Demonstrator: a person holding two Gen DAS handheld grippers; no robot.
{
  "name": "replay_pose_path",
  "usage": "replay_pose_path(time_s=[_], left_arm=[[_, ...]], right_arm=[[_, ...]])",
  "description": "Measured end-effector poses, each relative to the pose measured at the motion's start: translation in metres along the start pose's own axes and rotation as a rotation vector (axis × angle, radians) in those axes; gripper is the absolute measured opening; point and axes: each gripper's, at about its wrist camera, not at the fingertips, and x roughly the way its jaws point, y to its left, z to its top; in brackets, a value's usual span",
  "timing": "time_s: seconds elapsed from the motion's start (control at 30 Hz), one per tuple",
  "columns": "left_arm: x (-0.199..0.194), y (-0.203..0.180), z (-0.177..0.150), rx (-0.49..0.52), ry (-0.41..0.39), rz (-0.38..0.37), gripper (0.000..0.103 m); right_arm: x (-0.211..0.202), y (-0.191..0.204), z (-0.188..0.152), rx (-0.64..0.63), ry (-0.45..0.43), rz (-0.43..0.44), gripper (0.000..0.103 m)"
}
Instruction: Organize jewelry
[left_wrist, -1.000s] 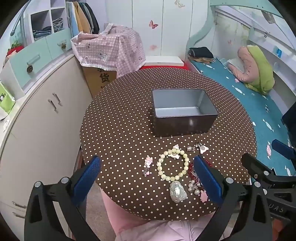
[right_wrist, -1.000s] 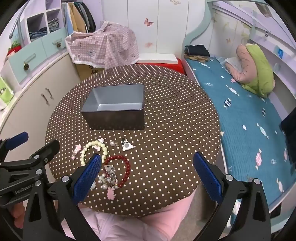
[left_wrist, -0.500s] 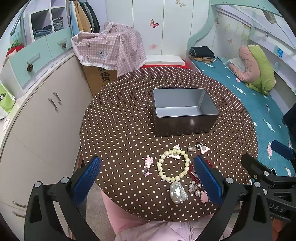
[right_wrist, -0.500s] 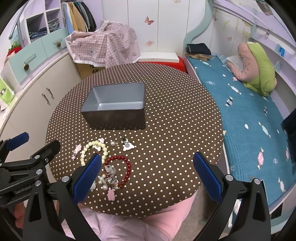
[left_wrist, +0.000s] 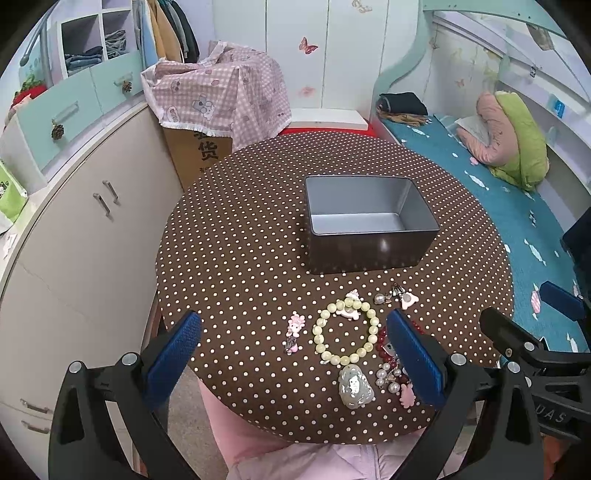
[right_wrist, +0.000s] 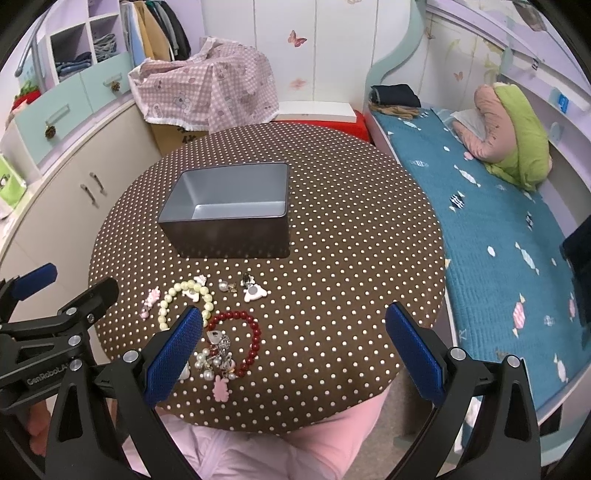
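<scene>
Essentially unchanged from 0.5 s ago: left gripper (left_wrist: 293, 356) and right gripper (right_wrist: 293, 350) both spread wide, holding nothing. Jewelry (left_wrist: 347, 332) lies on the dotted surface (left_wrist: 240, 258), near the tin (left_wrist: 369, 221); tin empty.

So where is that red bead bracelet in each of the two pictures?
Left wrist view: the red bead bracelet shows only as a few beads at lower right, mostly hidden behind the left hand-held gripper's right finger.
Right wrist view: it lies in full at lower left of centre, just right of the right hand-held gripper's left finger.
Shared landmark: the grey metal tin, beyond the jewelry in both.
</scene>
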Motion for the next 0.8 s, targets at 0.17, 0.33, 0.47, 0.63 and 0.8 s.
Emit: replay_pose_path(time_s=[0.17, 0.33, 0.47, 0.63, 0.8], left_arm=[[0.0002, -0.0017, -0.001, -0.001, 0.005, -0.006, 0.096], [-0.0008, -0.0007, 0.0029, -0.001, 0.007, -0.003, 0.096], [-0.001, -0.0008, 0.0025, 0.002, 0.011, -0.001, 0.096], [-0.0013, -0.0007, 0.0036, 0.001, 0.009, -0.001, 0.096], [-0.0009, -0.0012, 0.0035, 0.004, 0.01, -0.002, 0.096]], right_arm=[[0.0005, -0.0014, -0.0004, 0.001, 0.001, -0.002, 0.096], [0.0007, -0.001, -0.0001, 0.0, 0.001, -0.002, 0.096], [0.0007, -0.001, 0.0, 0.002, 0.003, -0.001, 0.096], [0.0007, -0.0002, -0.0005, 0.002, 0.001, -0.001, 0.096], [0.0007, -0.0002, -0.0009, 0.001, 0.0, -0.004, 0.096]])
